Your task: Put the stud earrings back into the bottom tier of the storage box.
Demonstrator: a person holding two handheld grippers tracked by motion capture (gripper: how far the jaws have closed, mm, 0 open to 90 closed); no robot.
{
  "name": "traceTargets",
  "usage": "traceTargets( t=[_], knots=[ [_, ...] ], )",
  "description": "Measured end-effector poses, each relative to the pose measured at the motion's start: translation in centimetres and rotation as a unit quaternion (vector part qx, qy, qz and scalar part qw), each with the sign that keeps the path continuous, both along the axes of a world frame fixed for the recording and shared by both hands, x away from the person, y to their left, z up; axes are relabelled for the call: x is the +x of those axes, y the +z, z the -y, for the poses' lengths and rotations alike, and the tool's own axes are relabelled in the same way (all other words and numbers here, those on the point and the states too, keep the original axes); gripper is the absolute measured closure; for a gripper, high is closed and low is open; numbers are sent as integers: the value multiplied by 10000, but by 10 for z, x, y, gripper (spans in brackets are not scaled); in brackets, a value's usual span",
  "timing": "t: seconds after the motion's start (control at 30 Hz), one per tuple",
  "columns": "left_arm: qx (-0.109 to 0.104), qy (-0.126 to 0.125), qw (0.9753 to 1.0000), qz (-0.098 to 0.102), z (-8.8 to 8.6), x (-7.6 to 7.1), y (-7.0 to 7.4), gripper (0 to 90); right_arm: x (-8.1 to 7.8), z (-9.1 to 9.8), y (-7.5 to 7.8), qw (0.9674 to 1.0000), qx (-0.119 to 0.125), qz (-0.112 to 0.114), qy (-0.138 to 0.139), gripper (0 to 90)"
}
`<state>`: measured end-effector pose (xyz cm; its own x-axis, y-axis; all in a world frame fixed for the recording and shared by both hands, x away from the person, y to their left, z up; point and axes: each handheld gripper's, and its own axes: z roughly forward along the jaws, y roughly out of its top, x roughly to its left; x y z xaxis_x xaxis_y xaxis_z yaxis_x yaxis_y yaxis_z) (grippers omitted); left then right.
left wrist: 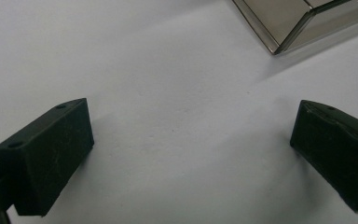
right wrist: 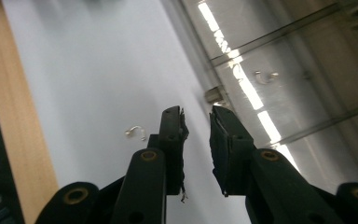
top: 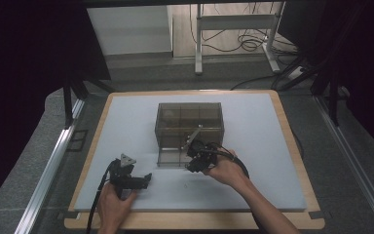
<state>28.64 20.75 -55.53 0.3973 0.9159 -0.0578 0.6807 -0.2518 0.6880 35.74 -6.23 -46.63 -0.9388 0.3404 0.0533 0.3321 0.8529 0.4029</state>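
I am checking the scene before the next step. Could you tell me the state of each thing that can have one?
Left gripper: open, empty, over the white mat.
Right gripper: narrowly open, nothing between the jaws.
Clear box: upright, lid open.
Small metal hook: lying loose on the mat.

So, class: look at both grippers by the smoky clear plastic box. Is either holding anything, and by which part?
Nothing is held. The left gripper has its jaws wide apart over the bare white mat. The right gripper has a narrow, empty gap between its jaws.
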Motion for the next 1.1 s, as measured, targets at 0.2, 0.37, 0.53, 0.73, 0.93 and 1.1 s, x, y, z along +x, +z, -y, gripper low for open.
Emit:
traceTargets(
  t=[0.2,0.37,0.53,0.73,0.93,1.1],
  knots=[
    [1,-2,10000,0,0,0,0,0,-8,-6,-8,9997,-126,-113,157,738],
    [7,-5,10000,-2,0,0,0,0,-14,-10,-15,9991,-258,-168,297,755],
    [-11,9,10000,-3,0,0,0,0,-20,-16,-21,9978,-399,-242,475,781],
    [-13,9,10000,0,0,0,0,0,-26,-26,-30,9952,-593,-308,717,799],
    [-12,8,10000,-2,0,0,0,0,-29,-34,-36,9929,-837,-166,826,749],
    [-12,9,10000,0,0,0,0,0,-33,-40,-36,9902,-1041,-48,930,767]
  ],
)
